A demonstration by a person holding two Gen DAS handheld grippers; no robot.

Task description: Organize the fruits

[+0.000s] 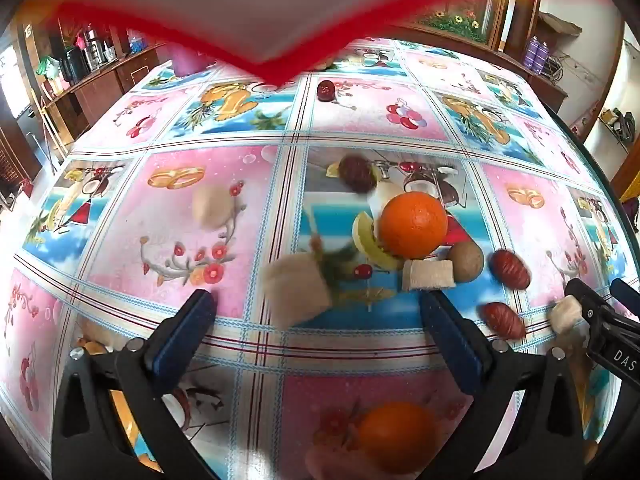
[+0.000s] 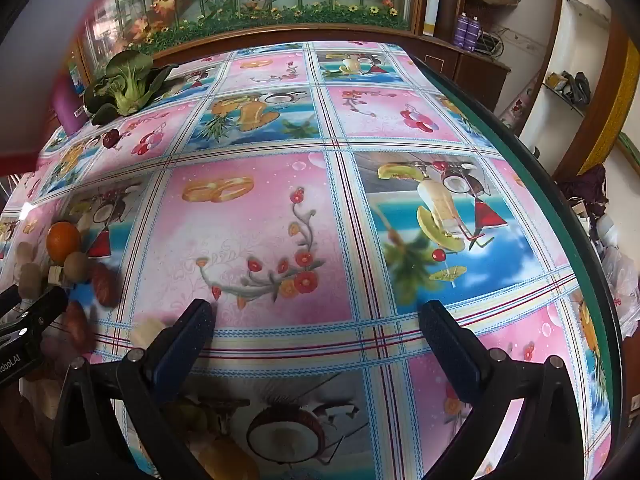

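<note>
Over the patterned table, left gripper hovering with jaws spread, empty, orange sitting near the table's right edge among red dates, right gripper likewise gaping, holding nothing.

Left gripper: black plastic frame, two angled arms tipped with dark blue pads, silver pivot screws at the joints. Right gripper: same black frame, blue pads, silver screws. White lettering, partly legible, on each body's side.
</note>
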